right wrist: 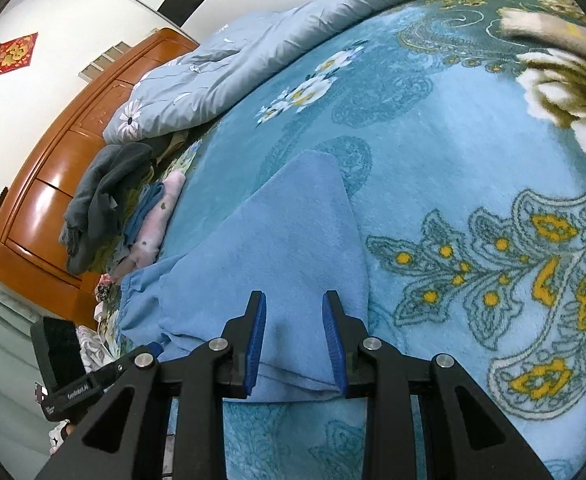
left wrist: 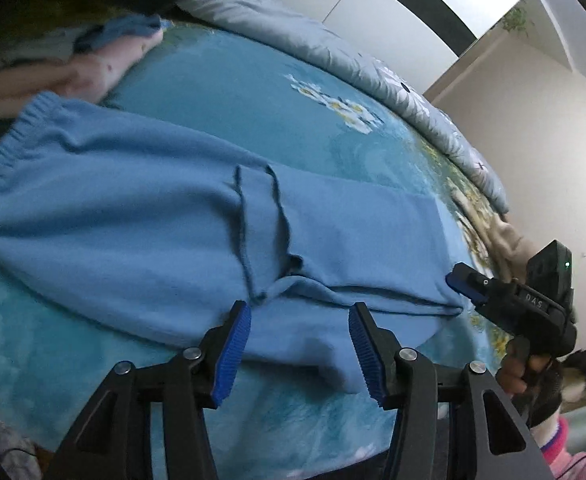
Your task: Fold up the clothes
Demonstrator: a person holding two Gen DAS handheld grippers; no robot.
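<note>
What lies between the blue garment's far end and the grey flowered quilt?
In the right wrist view, only the bare blue patterned blanket lies between the blue garment and the grey flowered quilt.

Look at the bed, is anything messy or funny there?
Yes. The light blue knitted sweater lies half folded and crooked on the blue flowered blanket, with a flap doubled over its middle. A dark grey garment sits crumpled in a heap by the wooden headboard.
</note>
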